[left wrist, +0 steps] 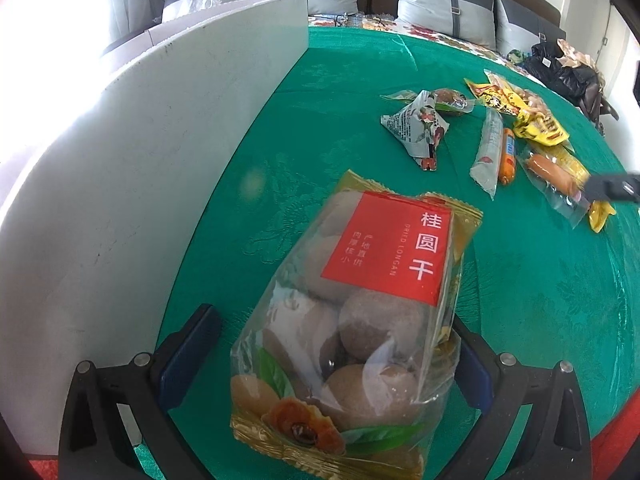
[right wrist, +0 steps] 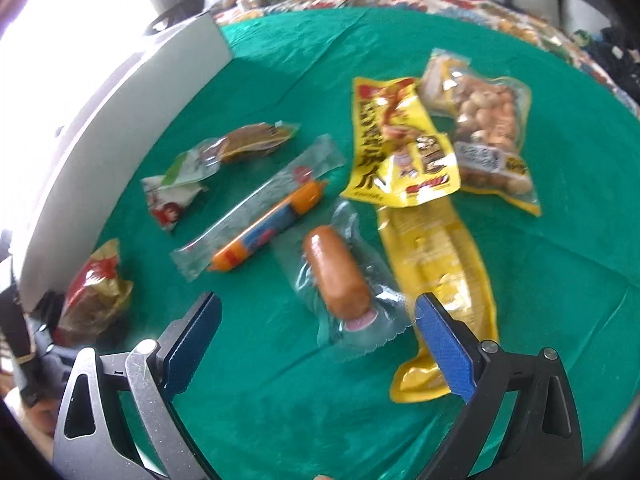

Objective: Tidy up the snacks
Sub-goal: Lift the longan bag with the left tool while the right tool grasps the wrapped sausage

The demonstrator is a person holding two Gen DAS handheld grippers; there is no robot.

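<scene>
A clear bag of dried longan (left wrist: 360, 312) with a red label lies on the green tablecloth (left wrist: 540, 300). My left gripper (left wrist: 328, 360) stands wide open around the bag's near end; its left pad is clear of the bag and its right pad sits at the bag's edge. In the right wrist view the same bag (right wrist: 96, 292) shows at the far left. My right gripper (right wrist: 320, 344) is open and empty, just short of a sausage in a clear wrapper (right wrist: 336, 276). That gripper's dark tip (left wrist: 612, 188) reaches in beside the sausage pack (left wrist: 552, 176).
A white box wall (left wrist: 160, 160) runs along the left. Loose snacks lie spread out: a triangular packet (right wrist: 172, 196), a long clear stick pack (right wrist: 256, 204), an orange sausage stick (right wrist: 268, 228), yellow packs (right wrist: 396, 140), a nut pack (right wrist: 488, 132). Pillows (left wrist: 436, 0) sit behind.
</scene>
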